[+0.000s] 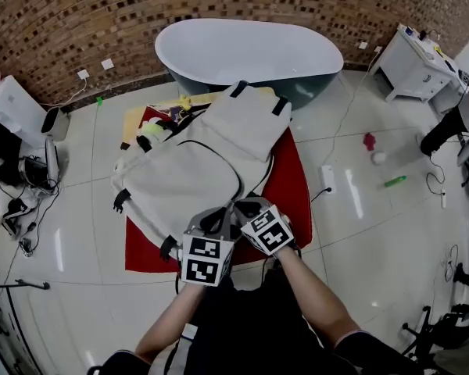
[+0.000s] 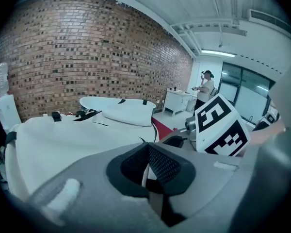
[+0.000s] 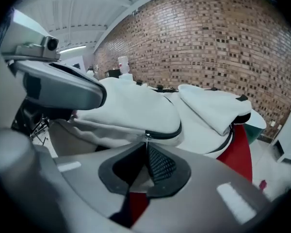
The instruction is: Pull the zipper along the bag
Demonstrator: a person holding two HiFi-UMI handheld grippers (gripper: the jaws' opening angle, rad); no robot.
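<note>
backpack: cream soft-fabric backpack (image 1: 195,170), flat on a red floor mat (image 1: 295,190), dead centre in the head view. Its far end points to 12 o'clock, toward the white oval bathtub (image 1: 250,49).
grippers: both sit at the backpack's 6 o'clock end, side by side and nearly touching.
right gripper (image 3: 146,161): jaws pinched together on the small metal zipper pull (image 3: 146,138). The dark zipper track (image 3: 167,134) curves off toward 3 o'clock in its own view.
left gripper (image 2: 146,166): jaws closed tight too, with a thin sliver of white cloth between them. I reckon that's the backpack's edge next to the zip.
handling: looks light and floppy, so it'll probably bunch and slide on the mat rather than resist the pull. The cloth isn't fragile, but the tab is tiny and likely slippery.
where to grab: the tab with one gripper, the cloth right behind the slider with the other to keep the track taut. That's pretty much how it's set up.
watch out: the bend in the track is where I'd expect a snag if the cloth goes slack.
</note>
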